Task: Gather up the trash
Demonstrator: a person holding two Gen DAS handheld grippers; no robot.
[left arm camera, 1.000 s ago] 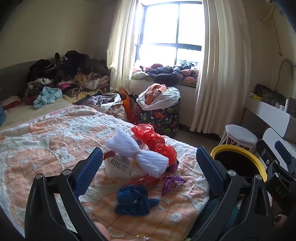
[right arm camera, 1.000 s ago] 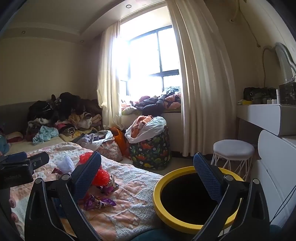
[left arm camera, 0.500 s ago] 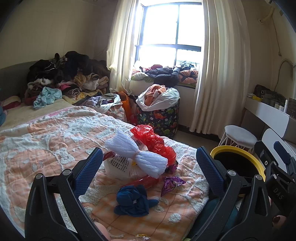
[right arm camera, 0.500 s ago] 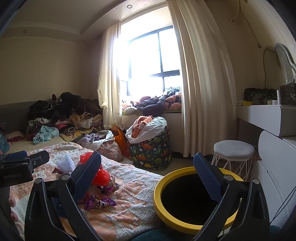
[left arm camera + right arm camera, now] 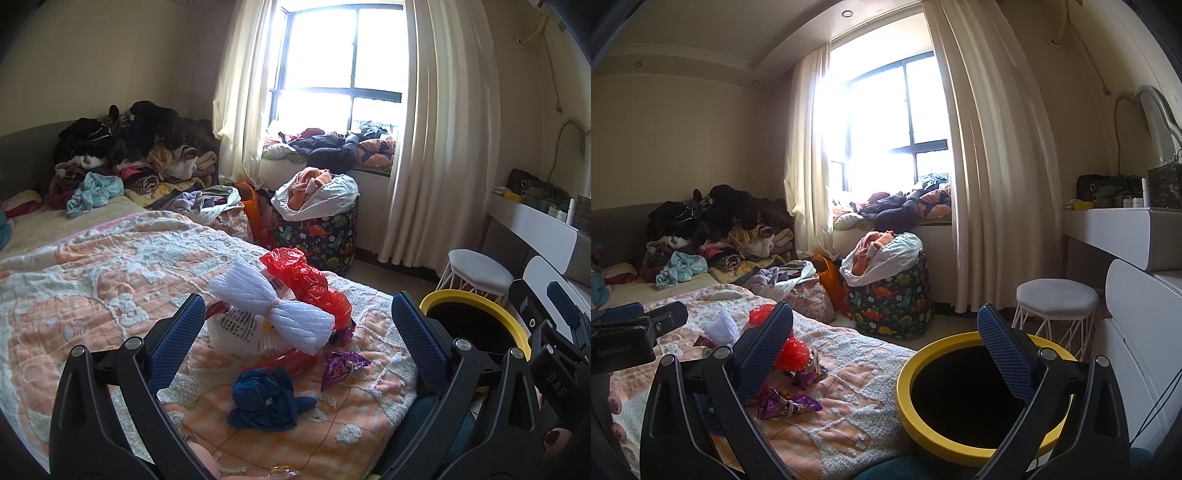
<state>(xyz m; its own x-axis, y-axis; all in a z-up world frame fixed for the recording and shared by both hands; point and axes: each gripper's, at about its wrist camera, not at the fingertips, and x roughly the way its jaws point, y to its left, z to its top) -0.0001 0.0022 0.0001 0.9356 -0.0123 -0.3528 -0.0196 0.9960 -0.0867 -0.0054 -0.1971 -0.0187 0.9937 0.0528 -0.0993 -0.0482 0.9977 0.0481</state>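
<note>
A heap of trash lies on the bed's orange blanket (image 5: 92, 280): a white foam bundle (image 5: 269, 306), a red plastic bag (image 5: 306, 280), a white printed bag (image 5: 236, 328), a red wrapper (image 5: 288, 362), a purple wrapper (image 5: 340, 365) and a crumpled blue piece (image 5: 266, 398). My left gripper (image 5: 295, 328) is open and empty, held above and short of the heap. My right gripper (image 5: 886, 343) is open and empty, beside the bed, above the yellow-rimmed black bin (image 5: 975, 391). The bin also shows in the left wrist view (image 5: 476, 321). The purple wrapper (image 5: 786, 402) shows in the right wrist view.
A dinosaur-print hamper (image 5: 317, 229) full of clothes stands by the window. Piles of clothes (image 5: 125, 158) cover the bed's far end. A white stool (image 5: 1052, 306) and white dresser (image 5: 1137, 295) stand at right, close to the bin.
The left gripper's view has shifted very slightly; the trash sits a touch lower in frame. Both grippers stay open and empty.
</note>
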